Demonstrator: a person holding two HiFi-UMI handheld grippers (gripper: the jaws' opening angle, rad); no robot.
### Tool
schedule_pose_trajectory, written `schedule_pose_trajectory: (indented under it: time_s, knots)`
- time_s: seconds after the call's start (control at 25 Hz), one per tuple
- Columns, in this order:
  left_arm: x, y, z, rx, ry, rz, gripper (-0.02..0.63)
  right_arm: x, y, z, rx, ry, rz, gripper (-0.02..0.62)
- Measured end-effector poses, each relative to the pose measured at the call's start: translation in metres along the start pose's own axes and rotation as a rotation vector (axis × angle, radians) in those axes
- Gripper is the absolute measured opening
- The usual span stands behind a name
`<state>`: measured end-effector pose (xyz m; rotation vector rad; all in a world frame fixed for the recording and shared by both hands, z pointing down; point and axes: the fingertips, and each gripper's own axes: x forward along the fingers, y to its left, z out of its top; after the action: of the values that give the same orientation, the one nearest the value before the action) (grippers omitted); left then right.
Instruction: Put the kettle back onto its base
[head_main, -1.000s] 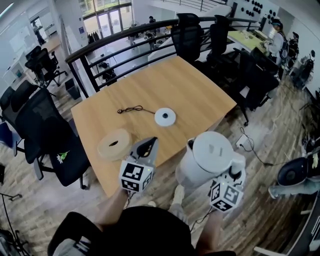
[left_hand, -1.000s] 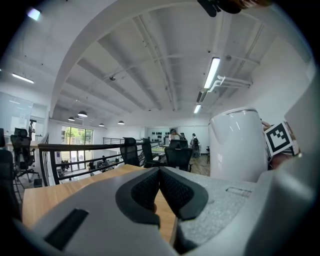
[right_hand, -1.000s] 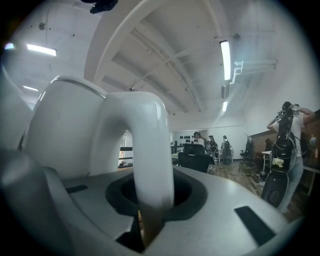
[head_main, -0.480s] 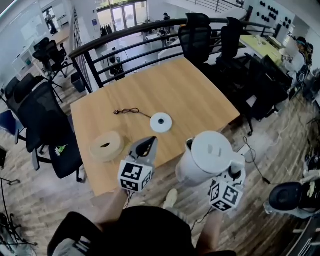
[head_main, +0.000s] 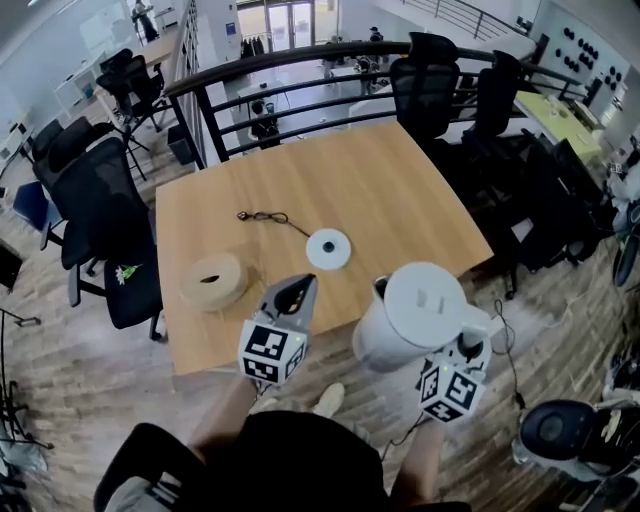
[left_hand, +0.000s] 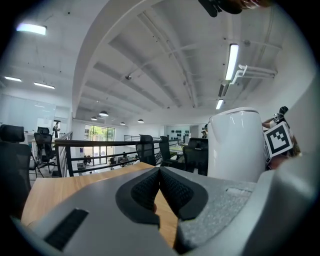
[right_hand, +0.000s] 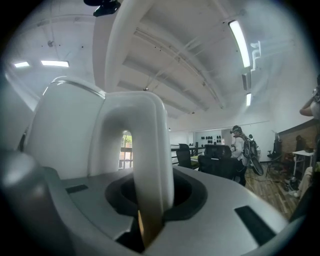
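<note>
A white kettle (head_main: 415, 315) hangs in the air just off the near edge of the wooden table (head_main: 380, 190), carried by its handle (right_hand: 142, 160). My right gripper (head_main: 470, 345) is shut on that handle. The kettle's round white base (head_main: 329, 249) lies on the table with its black cord (head_main: 265, 217) running to the left. My left gripper (head_main: 292, 297) hovers over the table's near edge, left of the kettle (left_hand: 237, 145); its jaws are shut with nothing between them.
A tan roll of tape (head_main: 213, 282) lies at the near left of the table. Black office chairs (head_main: 95, 215) stand to the left and behind, with a black railing (head_main: 260, 70) at the far side. A person (right_hand: 240, 145) stands far off.
The view has swung as I stepped toward the table; base and tape roll have shifted slightly in the head view. Both grippers and the kettle keep their places relative to me.
</note>
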<state>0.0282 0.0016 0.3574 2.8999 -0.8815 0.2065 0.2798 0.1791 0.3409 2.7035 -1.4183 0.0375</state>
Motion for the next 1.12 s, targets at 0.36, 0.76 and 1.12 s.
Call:
schedule_pose_trajectory:
  time_s: [0.36,0.76,1.12]
  knots:
    - [-0.001,0.015,-0.006,-0.012,-0.002,0.128,0.002,0.048,0.018,0.0,-0.003,-0.019,0.124,0.064]
    - [0.002,0.051,-0.005,-0.001,-0.001,0.244,0.002,0.106,0.06,-0.002,0.001,-0.054,0.229,0.064]
    - [0.028,0.102,-0.018,-0.027,0.02,0.289,0.002,0.164,0.107,-0.015,-0.005,-0.076,0.284,0.066]
